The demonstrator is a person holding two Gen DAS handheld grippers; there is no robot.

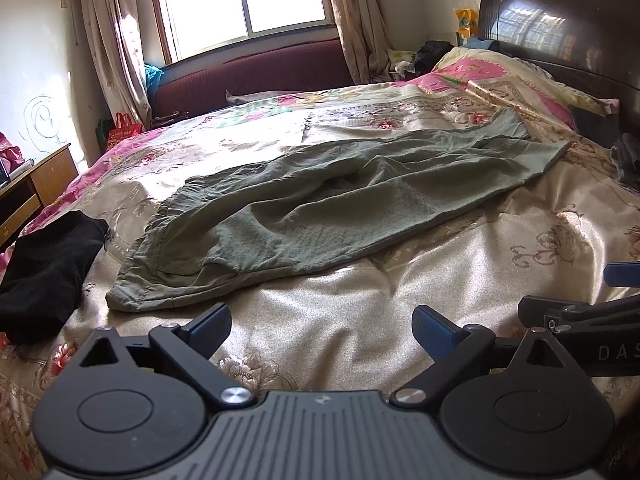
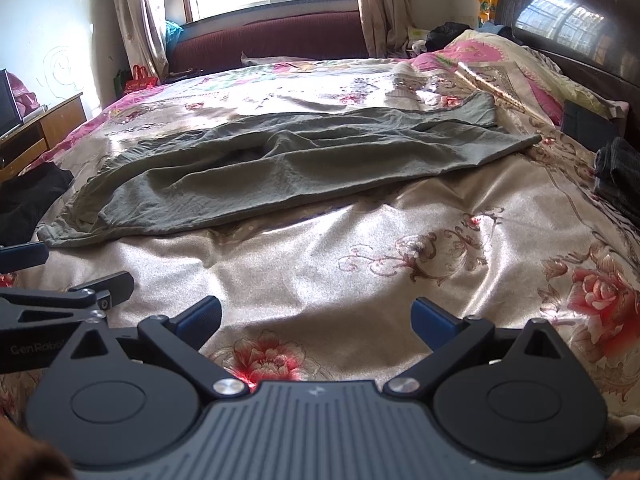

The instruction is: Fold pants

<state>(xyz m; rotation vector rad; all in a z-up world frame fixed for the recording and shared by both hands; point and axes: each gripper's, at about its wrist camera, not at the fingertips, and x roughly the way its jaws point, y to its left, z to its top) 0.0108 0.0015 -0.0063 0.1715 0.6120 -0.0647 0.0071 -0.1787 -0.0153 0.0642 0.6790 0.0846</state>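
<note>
1. In front of my left gripper, its jaws wide apart, bare floral bedspread fills the lower middle of the frame, open for passage.
2. The green pants lie across the centre, blocking the way further in.
3. A black garment sits at lower left.
4. My right gripper, jaws spread, faces open bedspread too.
5. A dark folded pile crowds the right edge; the headboard walls the upper right.
</note>
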